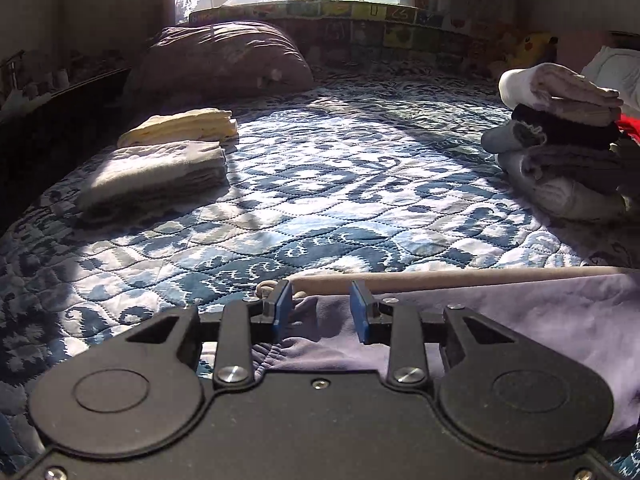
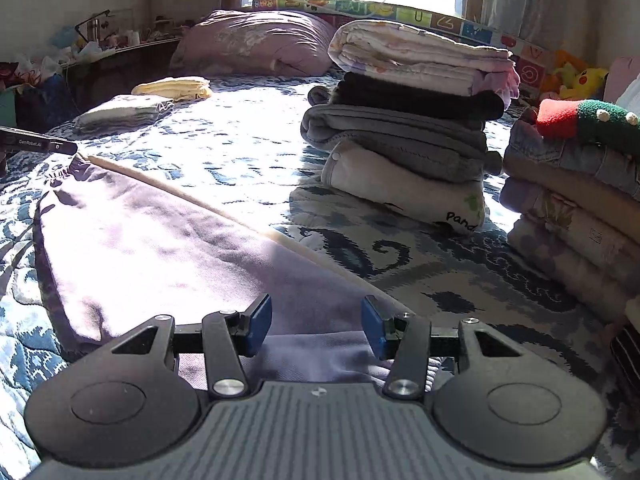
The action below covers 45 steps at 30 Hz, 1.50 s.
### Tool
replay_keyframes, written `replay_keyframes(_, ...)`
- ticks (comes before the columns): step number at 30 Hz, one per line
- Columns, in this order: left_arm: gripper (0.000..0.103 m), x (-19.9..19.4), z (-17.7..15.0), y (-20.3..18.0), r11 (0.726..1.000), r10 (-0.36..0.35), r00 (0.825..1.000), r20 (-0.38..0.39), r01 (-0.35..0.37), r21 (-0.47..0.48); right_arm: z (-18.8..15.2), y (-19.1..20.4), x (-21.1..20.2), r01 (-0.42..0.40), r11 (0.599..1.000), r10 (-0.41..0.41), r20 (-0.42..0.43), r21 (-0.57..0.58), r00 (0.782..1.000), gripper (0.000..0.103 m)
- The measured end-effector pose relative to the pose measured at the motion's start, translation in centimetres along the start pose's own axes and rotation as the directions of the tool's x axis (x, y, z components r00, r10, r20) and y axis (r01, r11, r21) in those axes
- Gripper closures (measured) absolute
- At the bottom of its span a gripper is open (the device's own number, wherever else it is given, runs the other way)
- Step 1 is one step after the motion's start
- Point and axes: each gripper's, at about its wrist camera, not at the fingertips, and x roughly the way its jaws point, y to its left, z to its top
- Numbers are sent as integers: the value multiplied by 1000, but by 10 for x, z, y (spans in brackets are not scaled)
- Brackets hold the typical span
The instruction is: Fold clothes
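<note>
A lilac garment (image 2: 160, 256) with a cream stripe along its far edge lies flat on the blue patterned quilt (image 2: 248, 148). In the left wrist view the same lilac garment (image 1: 532, 312) spreads to the right, its gathered waistband end under my left gripper (image 1: 320, 308), which stands open just above the cloth. My right gripper (image 2: 316, 326) is open over the garment's other end, nothing between its blue pads. In the right wrist view, the tip of the left gripper (image 2: 40, 145) shows at the far left, by the waistband.
Folded grey (image 1: 160, 172) and yellow (image 1: 188, 126) clothes lie at the left. A tall folded pile (image 2: 416, 116) stands right of centre, a second pile (image 2: 576, 192) at the far right. A purple pillow (image 2: 260, 40) and a colourful mat (image 2: 400, 10) lie by the window.
</note>
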Motion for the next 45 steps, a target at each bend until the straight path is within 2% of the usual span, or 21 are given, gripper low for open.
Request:
replay_keyframes(3, 68, 38, 2, -8, 1000, -4, 998, -61, 5, 18, -17, 9, 27, 3, 995, -18, -145, -101, 989, 46)
replay_keyframes(5, 67, 69, -7, -7, 999, 29, 984, -178, -26, 22, -28, 5, 27, -9, 995, 0, -91, -100, 996, 44)
replay_keyframes(6, 64, 75, -12, -6, 999, 34, 982, -184, -30, 21, -30, 0, 27, -23, 997, 16, -81, -79, 997, 44)
replay_keyframes(8, 63, 78, -16, -4, 999, 32, 987, -160, -30, 17, -29, 0, 26, -27, 996, 20, -85, -89, 996, 44)
replay_keyframes(12, 63, 75, -7, -7, 999, 39, 983, -181, -32, 42, -24, 3, 22, -12, 996, 4, -92, -85, 996, 43)
replay_keyframes(14, 66, 53, -1, -7, 998, 42, 991, -128, -37, 42, -19, 2, 3, 1, 1000, -2, -39, -24, 999, 42)
replay_keyframes(15, 62, 37, -1, -6, 999, 38, 995, -89, -36, 31, -17, 1, -6, 6, 1000, -6, -12, 7, 1000, 41)
replay_keyframes(17, 60, 13, -6, 0, 998, 50, 997, -51, -51, -21, -19, -1, -25, 49, 995, -54, 58, 88, 997, 37)
replay_keyframes(19, 59, -15, -18, 12, 989, 44, 999, -15, -46, -140, -25, -8, -42, 86, 975, -113, 123, 204, 986, 30)
replay_keyframes(21, 49, -40, -37, 27, 955, 18, 1000, -4, -19, -296, -44, -24, -52, 78, 906, -148, 140, 415, 979, 23)
replay_keyframes(23, 44, -56, -57, 39, 907, -18, 1000, -9, 13, -421, -64, -38, -56, 43, 803, -151, 134, 595, 979, 23)
replay_keyframes(24, 41, -63, -68, 45, 873, -50, 999, -12, 38, -486, -75, -44, -55, 16, 744, -132, 123, 668, 984, 23)
replay_keyframes(26, 39, -68, -87, 56, 795, -106, 994, -14, 77, -602, -100, -51, -48, -69, 593, -50, 123, 803, 991, 23)
replay_keyframes(29, 38, -64, -107, 69, 679, -171, 985, -17, 106, -727, -128, -53, -40, -201, 372, 17, 210, 906, 977, 23)
replay_keyframes(31, 36, -57, -113, 75, 604, -197, 980, 6, 126, -787, -129, -53, -34, -223, 307, -1, 235, 925, 972, 22)
replay_keyframes(35, 36, -39, -113, 85, 483, -214, 975, 53, 153, -862, -115, -58, -10, -244, 257, -34, 261, 935, 965, 21)
replay_keyframes(38, 36, -26, -112, 92, 400, -203, 975, 89, 166, -901, -104, -59, 4, -219, 271, -83, 249, 937, 965, 21)
replay_keyframes(39, 36, -22, -110, 93, 388, -198, 976, 93, 166, -906, -100, -58, 6, -210, 290, -89, 245, 933, 965, 23)
replay_keyframes(40, 36, -19, -108, 93, 387, -194, 976, 97, 167, -907, -97, -57, 9, -206, 309, -88, 243, 929, 966, 41)
replay_keyframes(41, 36, -16, -105, 92, 390, -190, 977, 99, 167, -906, -98, -57, 14, -210, 303, -74, 243, 930, 967, 73)
replay_keyframes(45, 39, -5, -96, 89, 407, -175, 979, 102, 166, -898, -115, -60, 23, -261, 243, -67, 285, 934, 956, 81)
